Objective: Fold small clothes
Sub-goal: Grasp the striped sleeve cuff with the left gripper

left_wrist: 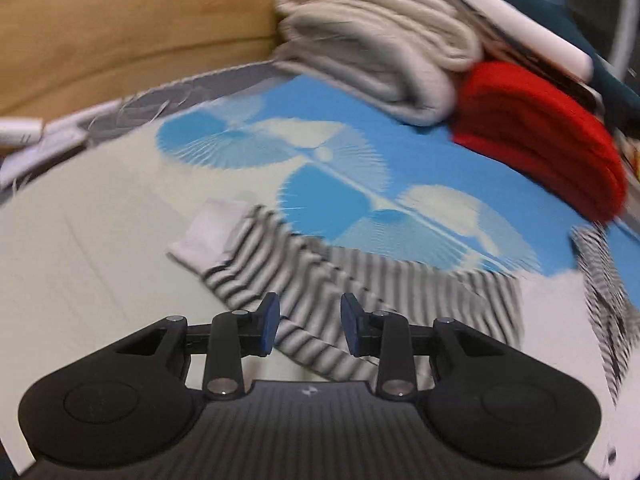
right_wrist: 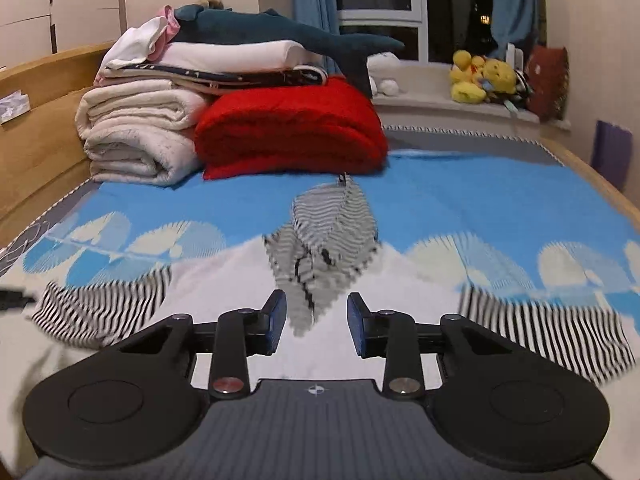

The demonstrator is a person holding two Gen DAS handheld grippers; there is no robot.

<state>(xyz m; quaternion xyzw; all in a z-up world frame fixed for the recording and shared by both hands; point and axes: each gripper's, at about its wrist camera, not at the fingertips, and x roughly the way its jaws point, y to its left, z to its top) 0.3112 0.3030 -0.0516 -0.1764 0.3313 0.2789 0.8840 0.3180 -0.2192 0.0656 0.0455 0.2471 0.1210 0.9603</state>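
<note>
The left gripper [left_wrist: 310, 326] is sitting low over the bed with its two blue pads wide apart, and nothing is pinched between them. Right in front of it, and partly under the gap, the striped sleeve [left_wrist: 304, 280] of the little striped shirt [right_wrist: 324, 252] is lying flat, with its white cuff [left_wrist: 208, 232] just ahead and to the left. The right gripper [right_wrist: 316, 326] is also standing open and is holding nothing. Just ahead of it, the middle of the shirt is bunching up in a soft hump, and the other sleeve [right_wrist: 544, 324] is spreading out to its right. The cloth is looking thin, light and floppy, so it will probably sag and slide. The cuff and the sleeve edge are looking like good places to pinch. Farther off, the bedsheet [right_wrist: 460, 200] is carrying a red blanket [right_wrist: 292, 128] and a cream blanket [right_wrist: 136, 136].
</note>
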